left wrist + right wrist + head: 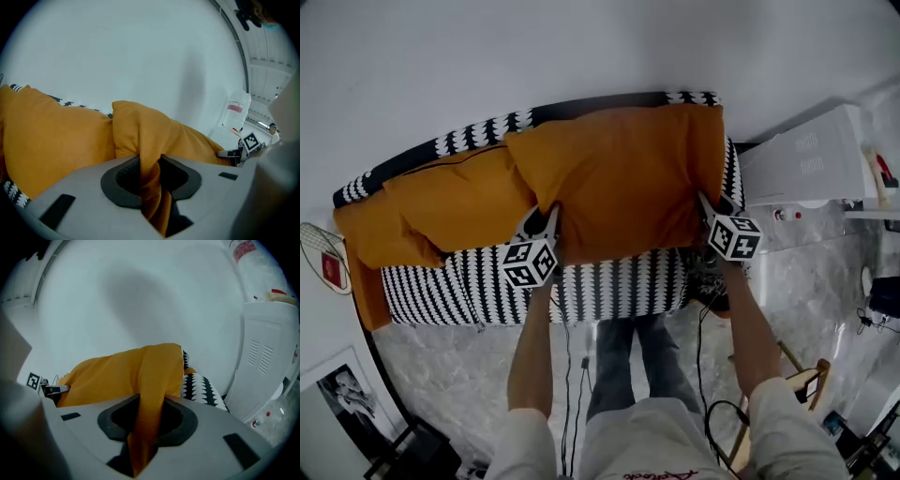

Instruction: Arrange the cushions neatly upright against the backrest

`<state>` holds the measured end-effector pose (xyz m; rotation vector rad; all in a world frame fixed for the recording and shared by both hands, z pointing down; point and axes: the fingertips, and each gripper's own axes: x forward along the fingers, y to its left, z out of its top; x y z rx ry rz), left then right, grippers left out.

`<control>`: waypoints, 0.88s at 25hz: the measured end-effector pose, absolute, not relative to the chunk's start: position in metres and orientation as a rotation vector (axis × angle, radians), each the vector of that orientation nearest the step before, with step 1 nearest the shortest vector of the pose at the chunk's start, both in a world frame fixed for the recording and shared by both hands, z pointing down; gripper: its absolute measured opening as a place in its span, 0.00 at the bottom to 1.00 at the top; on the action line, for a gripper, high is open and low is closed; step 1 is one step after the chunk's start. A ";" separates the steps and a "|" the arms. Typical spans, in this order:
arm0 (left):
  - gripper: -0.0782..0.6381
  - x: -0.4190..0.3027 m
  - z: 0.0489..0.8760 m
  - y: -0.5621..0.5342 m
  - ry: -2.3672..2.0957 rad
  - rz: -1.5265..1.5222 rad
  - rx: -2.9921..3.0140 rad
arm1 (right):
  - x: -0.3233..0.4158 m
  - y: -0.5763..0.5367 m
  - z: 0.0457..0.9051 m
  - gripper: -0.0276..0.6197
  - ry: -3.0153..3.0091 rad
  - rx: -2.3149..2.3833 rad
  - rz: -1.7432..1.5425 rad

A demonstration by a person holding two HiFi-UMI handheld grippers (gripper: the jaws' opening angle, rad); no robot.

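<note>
A large orange cushion (pixel 628 178) leans against the backrest at the right half of the black-and-white patterned sofa (pixel 609 286). My left gripper (pixel 542 225) is shut on its lower left corner, and orange fabric (pixel 152 187) is bunched between the jaws. My right gripper (pixel 712 217) is shut on the cushion's right edge, with a fold of fabric (pixel 147 427) pinched in it. A second orange cushion (pixel 455 202) lies against the backrest to the left, overlapped by the first one. In the left gripper view that second cushion (pixel 51 140) fills the left side.
A third orange cushion or cover (pixel 370 244) slumps over the sofa's left end. A white appliance (pixel 811 159) stands just right of the sofa. Cables (pixel 581 375) trail over the marble floor by my legs. A framed picture (pixel 347 398) leans at the lower left.
</note>
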<state>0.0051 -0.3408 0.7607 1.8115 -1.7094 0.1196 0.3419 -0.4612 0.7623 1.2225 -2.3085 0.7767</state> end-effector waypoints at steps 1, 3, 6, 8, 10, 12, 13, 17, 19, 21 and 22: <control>0.27 0.005 0.769 -0.343 -1.699 0.131 1.806 | 0.342 -0.464 0.770 0.23 -2.295 1.218 0.784; 0.28 0.005 0.786 -0.346 -1.675 0.160 1.790 | 0.342 -0.465 0.785 0.24 -2.264 1.199 0.799; 0.29 0.003 0.806 -0.348 -1.644 0.181 1.765 | 0.341 -0.466 0.808 0.25 -2.224 1.165 0.821; 0.29 0.001 0.818 -0.353 -1.631 0.180 1.741 | 0.338 -0.472 0.820 0.25 -2.208 1.152 0.830; 0.29 -0.002 0.827 -0.360 -1.627 0.192 1.713 | 0.334 -0.476 0.832 0.25 -2.192 1.132 0.847; 0.29 -0.005 0.837 -0.365 -1.623 0.202 1.683 | 0.331 -0.479 0.846 0.25 -2.174 1.115 0.860; 0.29 -0.005 0.842 -0.367 -1.616 0.205 1.671 | 0.331 -0.480 0.854 0.26 -2.164 1.110 0.862; 0.30 -0.005 0.861 -0.372 -1.586 0.236 1.650 | 0.331 -0.486 0.882 0.28 -2.106 1.095 0.846; 0.30 -0.007 0.870 -0.374 -1.576 0.252 1.642 | 0.330 -0.488 0.895 0.31 -2.082 1.090 0.843; 0.32 -0.008 0.876 -0.376 -1.566 0.272 1.640 | 0.330 -0.490 0.905 0.32 -2.074 1.090 0.841; 0.32 -0.008 0.878 -0.377 -1.561 0.280 1.641 | 0.330 -0.491 0.908 0.34 -2.075 1.092 0.839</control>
